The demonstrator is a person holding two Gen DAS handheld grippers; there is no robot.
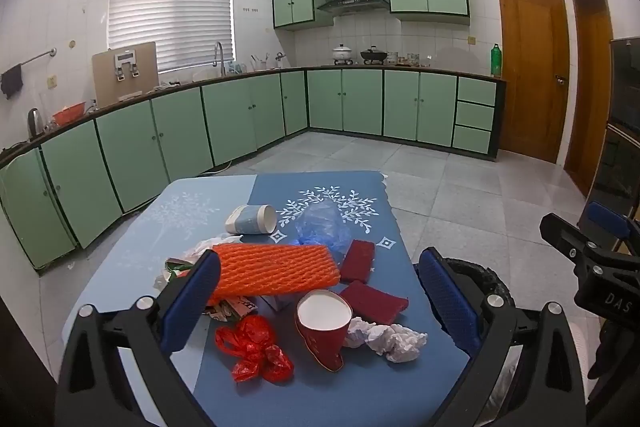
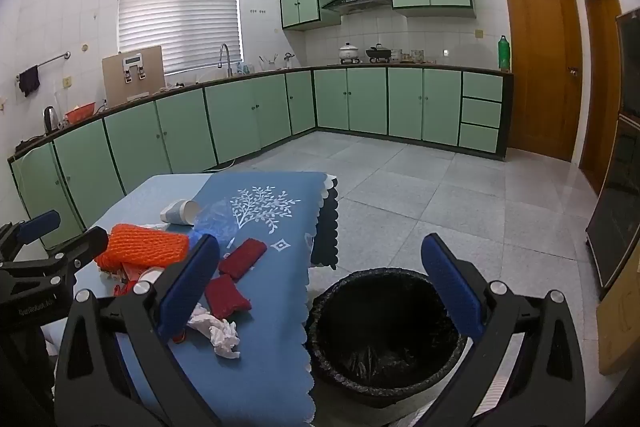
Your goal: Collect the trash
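Nearest my left claw (image 1: 320, 301) – fingers spread apart, holding nothing – sits the red paper cup (image 1: 323, 325), tipped on the tabletop (image 1: 360, 395) with crumpled white tissue (image 1: 390, 339) touching its right side and a red plastic bag (image 1: 254, 349) just left. Behind them lie an orange foam net (image 1: 274, 269), two dark red sponges (image 1: 366, 281) and a blue-white cup (image 1: 252, 219) on its side. My right claw (image 2: 320, 293) – also spread, unloaded – hangs above the black-lined trash bin (image 2: 384, 335) beside the tabletop.
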